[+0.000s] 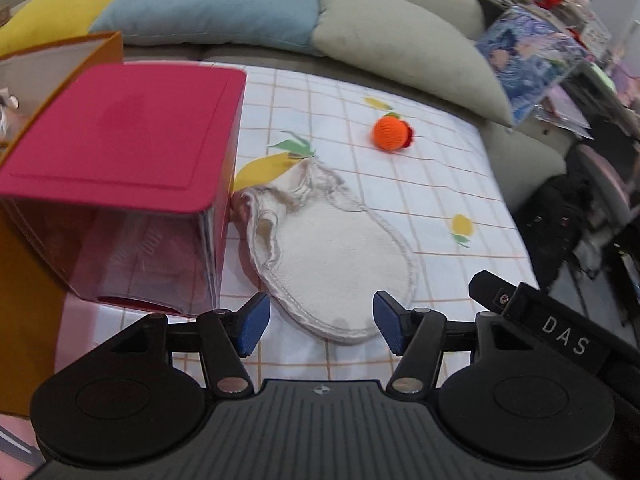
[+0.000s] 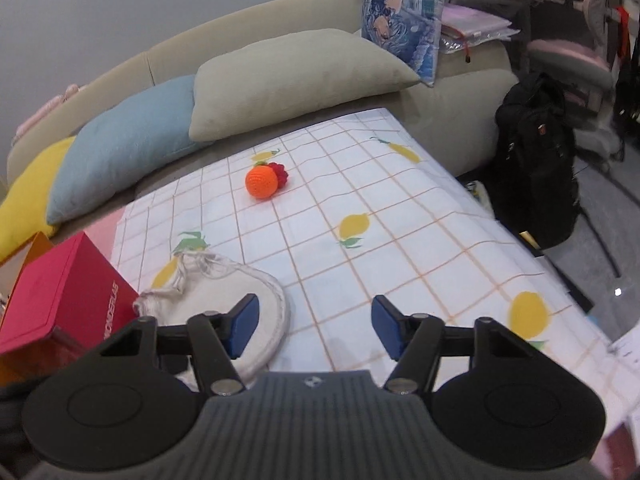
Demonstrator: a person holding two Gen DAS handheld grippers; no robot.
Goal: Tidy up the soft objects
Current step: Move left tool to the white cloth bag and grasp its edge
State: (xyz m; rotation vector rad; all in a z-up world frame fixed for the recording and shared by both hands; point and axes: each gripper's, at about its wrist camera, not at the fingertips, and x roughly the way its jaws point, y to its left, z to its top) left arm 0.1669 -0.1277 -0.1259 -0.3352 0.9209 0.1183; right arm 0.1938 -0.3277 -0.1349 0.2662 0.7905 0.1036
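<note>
I am holding my left tongs [image 1: 320, 326] low over a cream drawstring pouch [image 1: 332, 252] that is lying flat on the checked, lemon-printed cloth [image 1: 420, 184]. Their blue pads [image 1: 252, 326] are standing apart with the pouch's rounded bottom edge showing in the gap between them, and nothing is gripped. The pouch's gathered neck is pointing away from me, touching or just beside the corner of a clear box with a pink lid [image 1: 120, 152] on the left. An orange carton [image 1: 60, 60] is standing open behind that box.

I am holding my right tongs [image 2: 314, 326] over the same cloth [image 2: 400, 240] a little further right, also parted and empty; the left pad is sitting over the pouch [image 2: 224, 292] while the right pad is hanging over bare cloth. In the left wrist view, a black part of these tongs, lettered DAS [image 1: 560, 336], is showing at the right edge.

Further back on the cloth, well apart from the pouch, an orange crocheted ball [image 2: 262, 182] is resting with a small red crocheted piece [image 2: 282, 172] touching its far side. In the left wrist view the ball [image 1: 390, 134] is showing beyond the pouch and to its right.

Behind the cloth, three cushions are leaning in a row against a beige sofa [image 2: 120, 64]: yellow [image 2: 28, 200], blue [image 2: 124, 148] and grey-green [image 2: 296, 76]. A black backpack [image 2: 536, 160] is standing on the floor at the right.
</note>
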